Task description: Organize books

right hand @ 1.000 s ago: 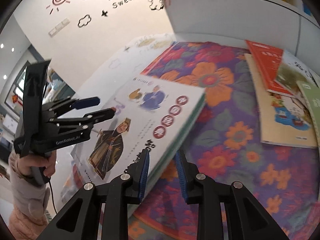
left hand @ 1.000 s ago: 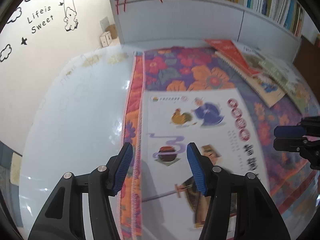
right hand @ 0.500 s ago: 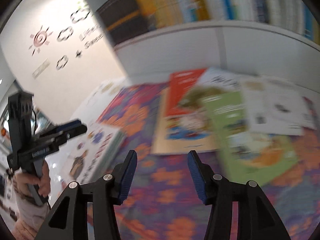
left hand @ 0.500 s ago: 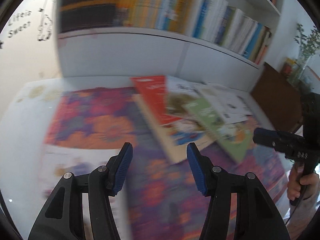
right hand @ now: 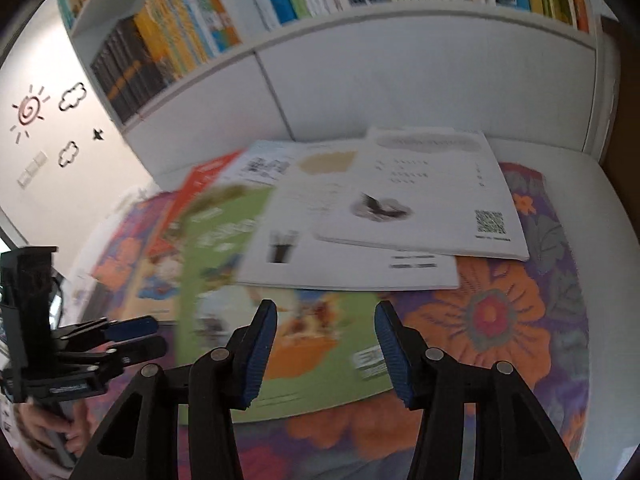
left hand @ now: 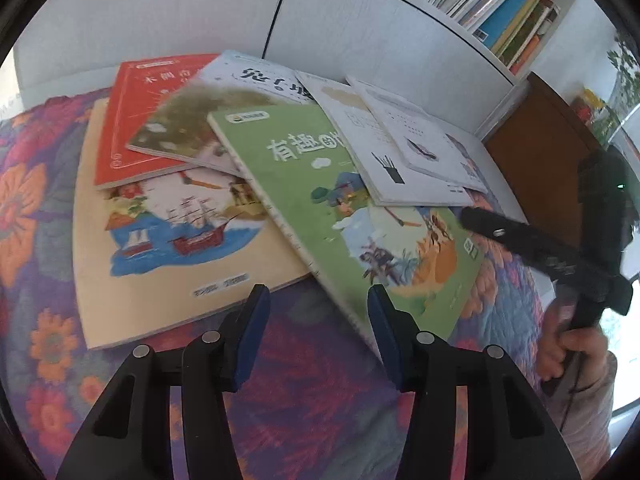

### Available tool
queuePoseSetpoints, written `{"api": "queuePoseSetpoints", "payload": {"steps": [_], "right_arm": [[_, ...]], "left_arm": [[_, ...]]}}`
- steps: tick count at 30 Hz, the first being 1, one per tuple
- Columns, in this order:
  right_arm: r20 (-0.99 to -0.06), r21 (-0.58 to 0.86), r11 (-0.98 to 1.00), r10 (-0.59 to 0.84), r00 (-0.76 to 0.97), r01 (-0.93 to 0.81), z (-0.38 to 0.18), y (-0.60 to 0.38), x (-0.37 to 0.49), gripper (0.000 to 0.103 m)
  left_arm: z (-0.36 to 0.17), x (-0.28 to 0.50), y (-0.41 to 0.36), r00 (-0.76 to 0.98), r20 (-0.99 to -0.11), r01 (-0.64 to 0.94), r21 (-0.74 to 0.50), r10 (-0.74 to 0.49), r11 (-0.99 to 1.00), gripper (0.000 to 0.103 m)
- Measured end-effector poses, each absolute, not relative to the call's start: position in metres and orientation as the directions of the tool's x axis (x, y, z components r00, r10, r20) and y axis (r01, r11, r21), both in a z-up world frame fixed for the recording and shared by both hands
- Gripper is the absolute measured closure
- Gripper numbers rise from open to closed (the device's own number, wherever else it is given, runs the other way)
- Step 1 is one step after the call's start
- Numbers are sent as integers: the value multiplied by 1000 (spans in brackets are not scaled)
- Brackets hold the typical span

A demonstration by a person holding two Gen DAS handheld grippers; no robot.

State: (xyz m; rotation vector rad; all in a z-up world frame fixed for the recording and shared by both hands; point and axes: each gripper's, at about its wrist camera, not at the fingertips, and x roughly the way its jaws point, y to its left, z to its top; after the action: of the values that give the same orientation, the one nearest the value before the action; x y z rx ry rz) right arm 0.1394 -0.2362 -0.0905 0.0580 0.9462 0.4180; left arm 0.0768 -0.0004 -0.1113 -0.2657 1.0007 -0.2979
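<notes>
Several books lie in a loose, overlapping fan on a flowered cloth (left hand: 24,216) that covers the table, below a white bookshelf (right hand: 360,28) packed with upright books. At the bottom of the heap is a tan book with a ship (left hand: 168,240), toward the left edge of the cloth. A red book (left hand: 136,120) and a book with a brownish picture (left hand: 188,124) rest across its far part. A green book (left hand: 320,184) lies slanted over its right side, and two white books (right hand: 420,196) overlap the green one's far end, nearest the right edge of the table. Nothing is squared up, so the pile probably awaits sorting.

The left gripper (left hand: 316,320) hangs just over the near corner of the green book, where it crosses the tan one; its jaws are moderately apart and closing, with nothing pinched between them. The right gripper (right hand: 324,344) hovers above the near end of the same green book, jaws moderately apart and empty too. Both point down at the heap from the near side, which suggests the green book is the next one to be picked, since its near edge overhangs the cloth and offers a free lip to grasp. The white books on top of it may slide when it is drawn out.
</notes>
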Motion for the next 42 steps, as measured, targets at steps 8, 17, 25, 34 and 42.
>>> {"api": "queuePoseSetpoints", "payload": {"steps": [8, 17, 25, 34, 42], "right_arm": [[-809, 222, 905, 379, 449, -363, -112, -222, 150, 51], [-817, 347, 859, 475, 328, -377, -110, -211, 91, 51], [-784, 516, 732, 613, 98, -445, -115, -202, -8, 51], [-676, 693, 644, 736, 18, -324, -136, -213, 39, 62], [-646, 723, 617, 763, 11, -311, -145, -221, 55, 84]], "left_arm": [[-109, 81, -28, 499, -812, 145, -264, -301, 953, 59], [-104, 27, 0, 465, -840, 169, -228, -281, 959, 59], [-114, -48, 43, 363, -831, 210, -368, -422, 906, 59], [-118, -22, 64, 288, -805, 207, -476, -518, 855, 61], [-124, -6, 74, 273, -777, 183, -537, -567, 824, 73]]}}
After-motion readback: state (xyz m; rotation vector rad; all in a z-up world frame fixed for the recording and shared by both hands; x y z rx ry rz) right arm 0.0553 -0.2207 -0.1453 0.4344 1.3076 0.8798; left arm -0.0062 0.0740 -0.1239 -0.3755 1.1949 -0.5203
